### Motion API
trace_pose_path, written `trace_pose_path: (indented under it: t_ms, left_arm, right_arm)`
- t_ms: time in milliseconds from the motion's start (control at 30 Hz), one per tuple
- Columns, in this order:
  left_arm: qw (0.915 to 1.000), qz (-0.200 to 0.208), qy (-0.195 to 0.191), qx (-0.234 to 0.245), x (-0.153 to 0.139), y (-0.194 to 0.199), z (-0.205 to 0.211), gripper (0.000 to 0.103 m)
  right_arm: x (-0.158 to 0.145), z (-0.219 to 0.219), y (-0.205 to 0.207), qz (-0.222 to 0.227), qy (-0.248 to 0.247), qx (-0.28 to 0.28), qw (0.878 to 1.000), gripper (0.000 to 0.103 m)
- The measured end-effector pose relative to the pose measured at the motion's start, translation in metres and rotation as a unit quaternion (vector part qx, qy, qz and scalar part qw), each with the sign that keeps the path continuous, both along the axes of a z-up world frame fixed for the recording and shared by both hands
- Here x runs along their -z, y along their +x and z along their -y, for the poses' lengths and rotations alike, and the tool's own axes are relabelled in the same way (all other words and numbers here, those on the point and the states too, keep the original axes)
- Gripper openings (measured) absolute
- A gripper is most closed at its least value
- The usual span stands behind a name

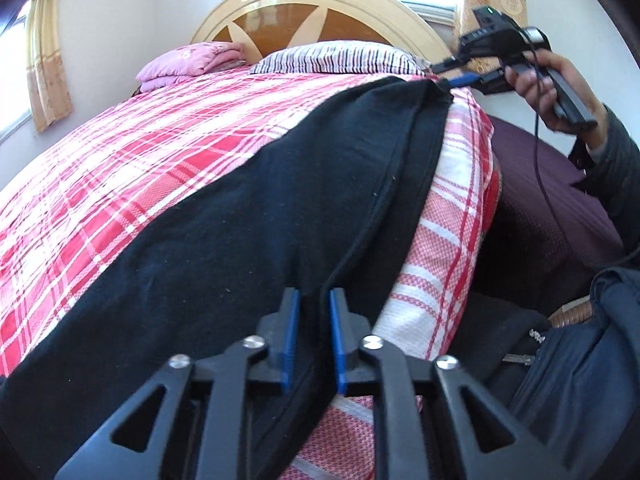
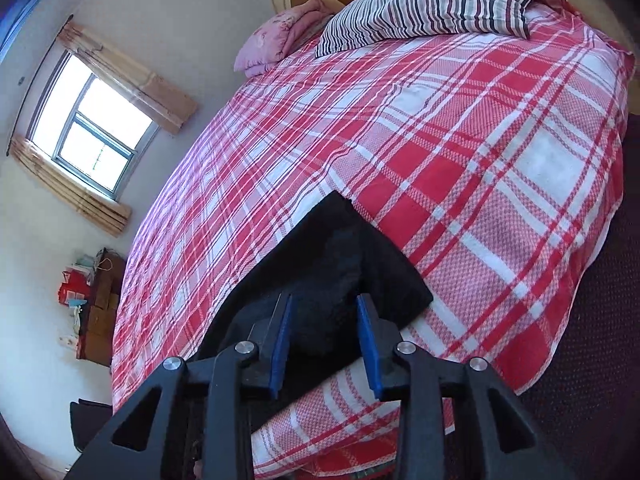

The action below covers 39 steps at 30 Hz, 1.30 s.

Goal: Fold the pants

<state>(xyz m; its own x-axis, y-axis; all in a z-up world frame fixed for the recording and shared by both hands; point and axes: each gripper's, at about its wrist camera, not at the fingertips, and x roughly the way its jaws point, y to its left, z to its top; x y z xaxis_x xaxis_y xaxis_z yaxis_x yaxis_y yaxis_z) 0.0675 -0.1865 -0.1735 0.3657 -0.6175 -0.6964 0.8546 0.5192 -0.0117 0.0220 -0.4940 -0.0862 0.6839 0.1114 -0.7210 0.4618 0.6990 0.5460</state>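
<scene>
Both pairs of blue-padded jaws are drawn in on black cloth. On the left gripper (image 1: 313, 334) they stand narrow, with a seamed edge of the pants (image 1: 248, 216) pinched up between the pads. On the right gripper (image 2: 323, 342) the gap is wider, and a bunched hump of the same black fabric fills it from pad to pad, so it looks gripped too.

From the left wrist view, the pants lie as one long dark band on the plaid bedspread (image 1: 120, 152), running along the bed's right edge. Their long axis goes from the near end at the left jaws toward the headboard (image 1: 320, 8), narrowing as it goes. The far end points at the striped pillow (image 1: 336, 58), where the other gripper meets it; a hand (image 1: 556, 88) holds that tool beside the mattress, a cable hanging from it.

From the right wrist view, that end of the pants shows as a flat dark wedge with squared corners, lying on the sheet just ahead of the fingers.

Beyond the pillow a folded pink blanket (image 1: 192, 62) sits by the headboard. A window (image 2: 94, 132) with tan curtains is on the far wall.
</scene>
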Motion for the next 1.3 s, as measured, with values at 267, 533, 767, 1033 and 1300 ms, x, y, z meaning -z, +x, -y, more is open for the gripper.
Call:
trace_pose_path:
  t_ms: [267, 533, 767, 1033, 1300]
  left_arm:
    - [1.0, -0.004, -0.005, -0.002, 0.004, 0.001, 0.0, 0.015]
    - [1.0, 0.002, -0.008, 0.0, 0.003, -0.001, -0.001, 0.007]
    - [0.9991, 0.024, -0.031, -0.013, -0.018, -0.004, -0.011, 0.005]
    - [0.9997, -0.011, -0.013, 0.02, -0.001, -0.012, -0.006, 0.005]
    - [0.9995, -0.021, -0.007, 0.022, 0.004, -0.011, -0.003, 0.005]
  right_arm:
    - [0.004, -0.008, -0.012, -0.005, -0.016, 0.008, 1.0, 0.035]
    - [0.012, 0.0, 0.007, 0.037, -0.029, -0.004, 0.999, 0.007]
    - [-0.043, -0.017, -0.002, 0.12, -0.096, -0.029, 0.988, 0.006]
    - [-0.002, 0.006, -0.012, 0.054, -0.106, -0.017, 0.993, 0.006]
    - [0.002, 0.014, -0.008, 0.03, -0.109, -0.031, 0.993, 0.013]
